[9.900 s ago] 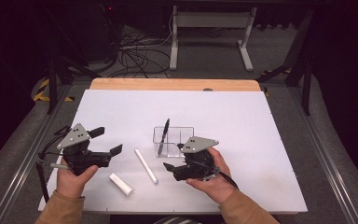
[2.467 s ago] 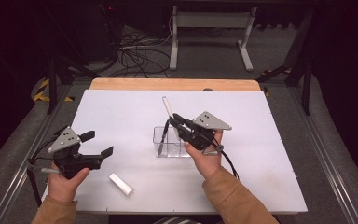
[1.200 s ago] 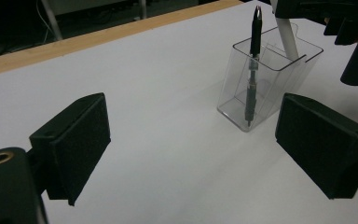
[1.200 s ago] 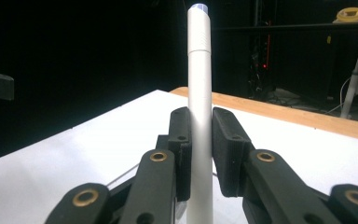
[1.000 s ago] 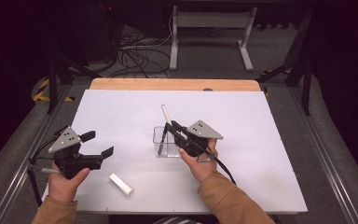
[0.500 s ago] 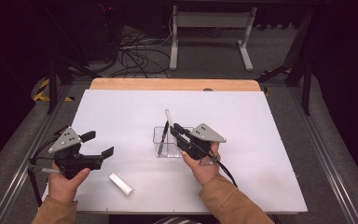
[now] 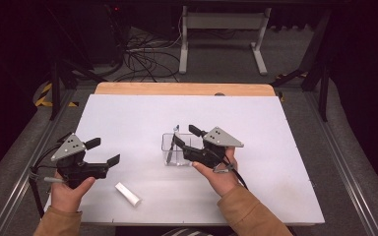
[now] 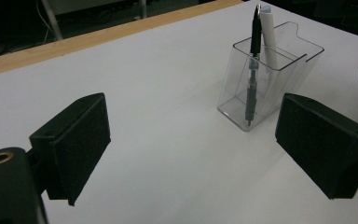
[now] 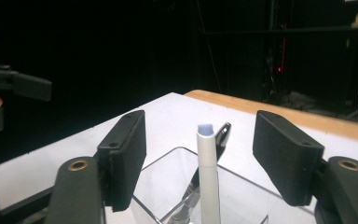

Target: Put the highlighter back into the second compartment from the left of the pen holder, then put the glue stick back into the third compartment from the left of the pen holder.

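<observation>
On the left, the left gripper (image 7: 92,152) hovers with its black foam-padded jaws wide apart and empty, where it was a second ago, and a short white cylinder (image 7: 128,193) lies on the matte white table (image 7: 275,162) just beside it. At the centre, the white marker (image 9: 208,177) now stands upright in the clear plastic holder (image 8: 279,74) beside the black pen (image 8: 253,70), no longer tilted above it as before. The right gripper (image 7: 187,137) has just been opening; its pads flank the marker without touching it, whose lower end is cut off.
</observation>
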Action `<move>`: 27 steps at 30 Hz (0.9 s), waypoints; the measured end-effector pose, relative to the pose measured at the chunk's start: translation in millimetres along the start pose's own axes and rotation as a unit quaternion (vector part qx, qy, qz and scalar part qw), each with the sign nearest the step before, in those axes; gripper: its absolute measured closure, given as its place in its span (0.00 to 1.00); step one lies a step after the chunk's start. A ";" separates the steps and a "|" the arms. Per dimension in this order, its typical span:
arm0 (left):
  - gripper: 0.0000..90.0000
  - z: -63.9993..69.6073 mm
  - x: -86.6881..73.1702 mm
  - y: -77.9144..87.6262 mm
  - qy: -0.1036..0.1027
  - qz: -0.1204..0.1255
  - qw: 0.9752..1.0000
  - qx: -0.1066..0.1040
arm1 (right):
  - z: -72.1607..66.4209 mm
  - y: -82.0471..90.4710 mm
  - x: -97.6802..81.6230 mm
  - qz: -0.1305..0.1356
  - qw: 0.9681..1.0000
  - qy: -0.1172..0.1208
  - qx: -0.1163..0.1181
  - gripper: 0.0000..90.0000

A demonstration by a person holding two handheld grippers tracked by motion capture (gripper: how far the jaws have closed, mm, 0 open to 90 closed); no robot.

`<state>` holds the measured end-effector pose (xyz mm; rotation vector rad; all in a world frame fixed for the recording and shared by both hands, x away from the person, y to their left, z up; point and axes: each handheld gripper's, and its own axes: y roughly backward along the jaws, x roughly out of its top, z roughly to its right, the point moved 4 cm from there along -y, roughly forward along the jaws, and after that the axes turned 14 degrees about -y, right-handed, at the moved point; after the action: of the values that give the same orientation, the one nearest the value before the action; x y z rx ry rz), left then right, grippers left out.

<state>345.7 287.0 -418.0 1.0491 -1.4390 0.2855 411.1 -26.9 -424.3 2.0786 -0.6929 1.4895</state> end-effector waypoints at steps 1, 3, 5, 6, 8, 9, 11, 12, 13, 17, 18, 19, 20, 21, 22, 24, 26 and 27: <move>0.12 -0.2 0.0 0.0 0.000 0.000 1.000 0.000 | -2.1 1.4 0.8 0.002 1.000 0.006 0.003 0.38; 0.12 -0.5 -0.1 0.3 0.001 0.000 1.000 0.000 | -5.0 3.2 1.8 0.002 1.000 0.007 0.011 0.37; 0.12 -0.2 -0.1 0.7 0.001 0.000 1.000 0.000 | -6.6 3.7 2.0 -0.004 1.000 0.008 0.015 0.36; 0.12 -0.2 -0.2 1.1 0.001 0.000 1.000 0.000 | -7.3 3.7 1.7 -0.007 1.000 0.009 0.017 0.36; 0.12 -0.5 -0.3 2.1 0.000 0.000 1.000 0.000 | -8.3 4.0 1.5 -0.012 1.000 0.012 0.017 0.35; 0.12 -0.4 -0.3 2.3 0.002 0.001 1.000 0.002 | -9.0 4.3 1.4 -0.014 1.000 0.014 0.019 0.34; 0.12 -0.7 -0.4 2.8 0.002 0.002 1.000 0.002 | -10.6 5.3 2.1 -0.017 0.999 0.013 0.024 0.33; 0.12 -0.8 -0.5 3.0 0.001 0.003 1.000 0.002 | -11.2 6.1 2.6 -0.020 0.999 0.014 0.028 0.32; 0.12 -0.8 -0.6 3.3 0.002 0.003 1.000 0.002 | -11.9 6.5 3.1 -0.021 0.999 0.016 0.031 0.31; 0.12 -0.6 -0.9 4.5 0.001 0.002 1.000 0.002 | -17.9 8.1 4.4 -0.033 0.998 0.019 0.045 0.29; 0.12 -0.5 -0.8 4.9 0.001 0.003 1.000 0.002 | -19.1 7.9 4.6 -0.035 0.998 0.022 0.049 0.29; 0.12 -0.5 -0.7 5.2 0.001 0.004 1.000 0.003 | -20.6 8.0 4.6 -0.038 0.998 0.021 0.051 0.29; 0.12 -0.7 -0.6 5.7 0.000 0.003 1.000 0.003 | -21.5 7.6 4.4 -0.040 0.998 0.021 0.053 0.29; 0.12 -0.8 -0.4 5.6 0.001 0.004 1.000 0.003 | -21.9 7.0 4.1 -0.041 0.997 0.021 0.054 0.29; 0.12 -0.9 -0.3 5.3 0.001 0.005 1.000 0.003 | -22.5 6.6 3.5 -0.042 0.997 0.022 0.056 0.30; 0.12 -0.9 -0.3 4.7 0.002 0.005 1.000 0.001 | -23.4 6.5 2.4 -0.045 0.997 0.028 0.057 0.32; 0.12 -0.7 -0.7 3.9 0.002 0.004 1.000 0.000 | -25.5 5.5 1.1 -0.054 0.996 0.032 0.065 0.34; 0.12 -0.7 -0.9 3.7 0.002 0.003 1.000 0.000 | -26.9 5.0 0.6 -0.059 0.995 0.036 0.068 0.34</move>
<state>343.3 289.8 -417.2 1.0445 -1.4391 0.2919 389.0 -13.4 -415.5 2.1142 -0.4428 1.5747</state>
